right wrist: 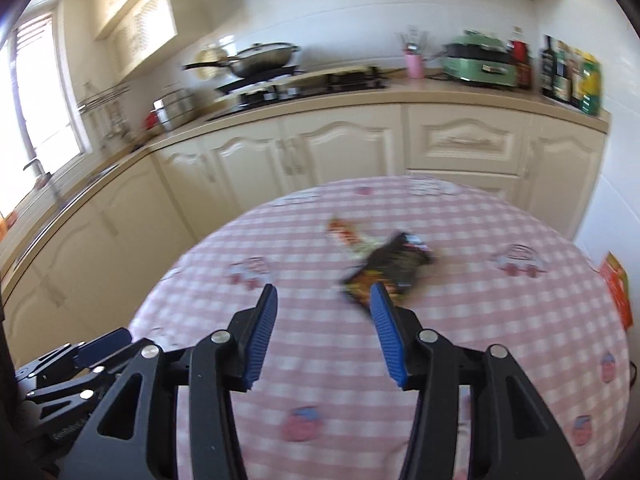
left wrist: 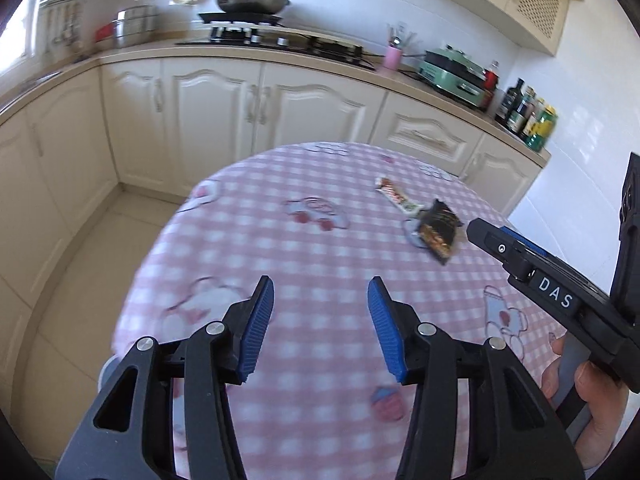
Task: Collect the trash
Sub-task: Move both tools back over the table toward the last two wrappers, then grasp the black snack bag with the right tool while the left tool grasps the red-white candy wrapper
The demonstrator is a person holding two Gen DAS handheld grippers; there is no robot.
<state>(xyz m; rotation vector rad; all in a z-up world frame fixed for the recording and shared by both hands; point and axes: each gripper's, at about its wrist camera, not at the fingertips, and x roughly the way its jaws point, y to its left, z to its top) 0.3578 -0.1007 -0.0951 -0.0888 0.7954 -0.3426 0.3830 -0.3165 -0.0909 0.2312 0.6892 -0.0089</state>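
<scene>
1. Kitchen, round table (left wrist: 280,240) under a pink checked cloth: two pieces of trash not yet collected, lying near the far right of the tabletop.
2. Dark snack wrapper (left wrist: 438,230) flat on the cloth, touching or slightly overlapping a lighter candy wrapper (left wrist: 396,196) just beyond it; no bin or bag in sight.
3. By the look of it, task barely begun: both wrappers left to pick up, nothing carried.
4. Left gripper (left wrist: 322,312) above bare cloth, jaws spread about halfway, empty, wrappers well apart from it.
5. Right gripper (right wrist: 324,316) nearer the trash, jaws likewise spread, gripping nothing; dark wrapper ahead of the right-hand fingertip (right wrist: 380,304), contact hard to tell through blur.
6. Hand (left wrist: 580,384) visible at the right gripper's handle.
</scene>
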